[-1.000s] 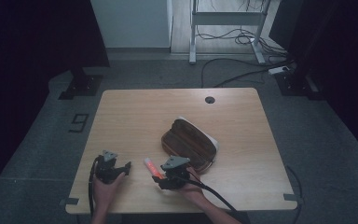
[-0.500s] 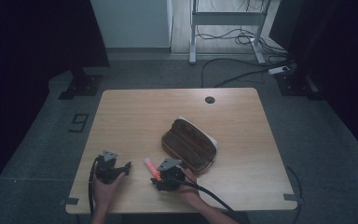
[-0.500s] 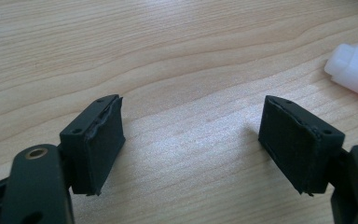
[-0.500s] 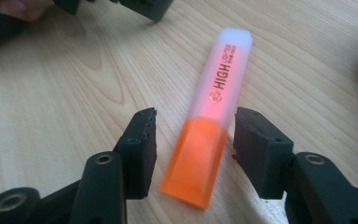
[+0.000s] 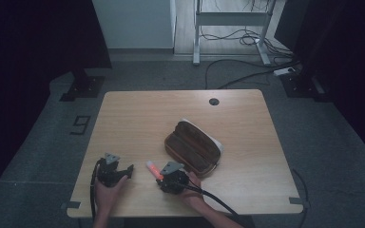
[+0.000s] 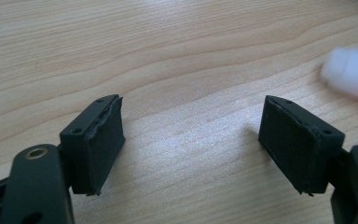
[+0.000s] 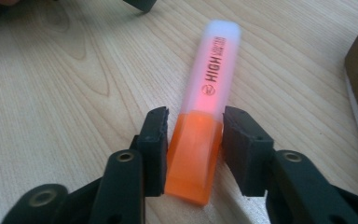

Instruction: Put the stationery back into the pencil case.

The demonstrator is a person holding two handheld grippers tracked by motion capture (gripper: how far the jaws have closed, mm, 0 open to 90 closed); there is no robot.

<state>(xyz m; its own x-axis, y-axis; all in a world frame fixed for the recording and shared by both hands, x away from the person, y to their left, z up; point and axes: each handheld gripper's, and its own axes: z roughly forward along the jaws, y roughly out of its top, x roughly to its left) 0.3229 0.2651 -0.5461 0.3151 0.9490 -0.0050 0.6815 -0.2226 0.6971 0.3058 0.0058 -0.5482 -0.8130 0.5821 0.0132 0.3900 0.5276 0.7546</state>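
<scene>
An orange highlighter (image 5: 153, 169) with a translucent pinkish body lies low over the wooden table (image 5: 138, 118) near the front edge. My right gripper (image 5: 161, 175) is shut on it. In the right gripper view both pads press the orange end of the highlighter (image 7: 209, 88), at the right gripper (image 7: 195, 127); the pale tip points away. My left gripper (image 5: 123, 172) rests to the left, held by a hand. In its own view the left gripper (image 6: 191, 135) is open over bare wood, and the highlighter's blurred tip (image 6: 354, 74) shows at the right.
An open brown pencil case (image 5: 192, 147) lies just right of the highlighter, on a white sheet. A round cable hole (image 5: 213, 101) sits near the table's far edge. A black cable (image 5: 214, 202) trails from the right gripper off the front edge.
The right gripper has shifted slightly left with the highlighter in it. The left gripper has stayed put.
</scene>
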